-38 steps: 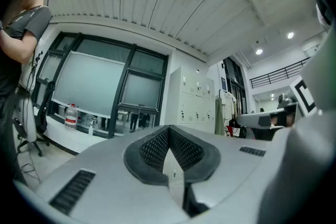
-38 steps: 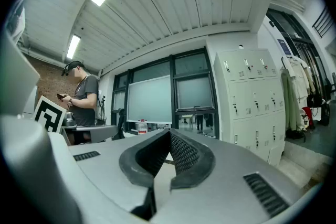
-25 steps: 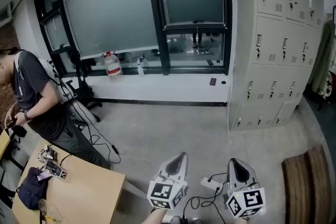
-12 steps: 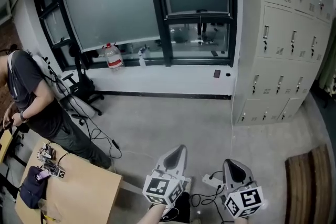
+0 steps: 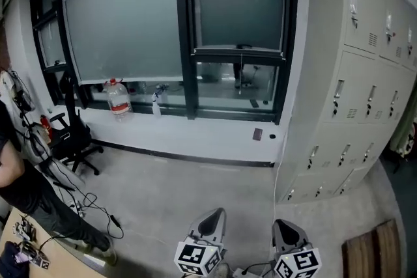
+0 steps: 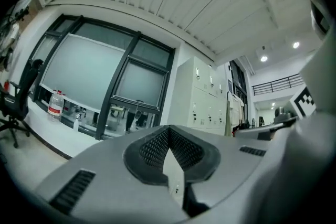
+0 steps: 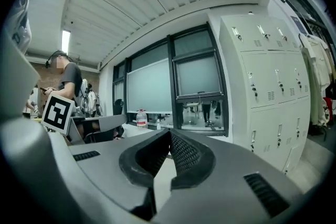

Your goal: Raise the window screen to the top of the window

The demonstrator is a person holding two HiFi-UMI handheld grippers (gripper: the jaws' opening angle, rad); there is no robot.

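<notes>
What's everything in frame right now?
window screen: 1, grey, right-hand window, partly lowered
large pane: 1, grey, left of it
water jug: 1, clear, red cap, on sill
spray bottle: 1, white, sill, right of jug
lockers: 1 bank, pale grey, right wall
office chair: 1, black, below sill, left
cables: several, black, floor, left
bystander: 1, dark clothes, left edge
left gripper: 1, grey, bottom centre, shut, empty
right gripper: 1, grey, beside it, shut, empty
</notes>
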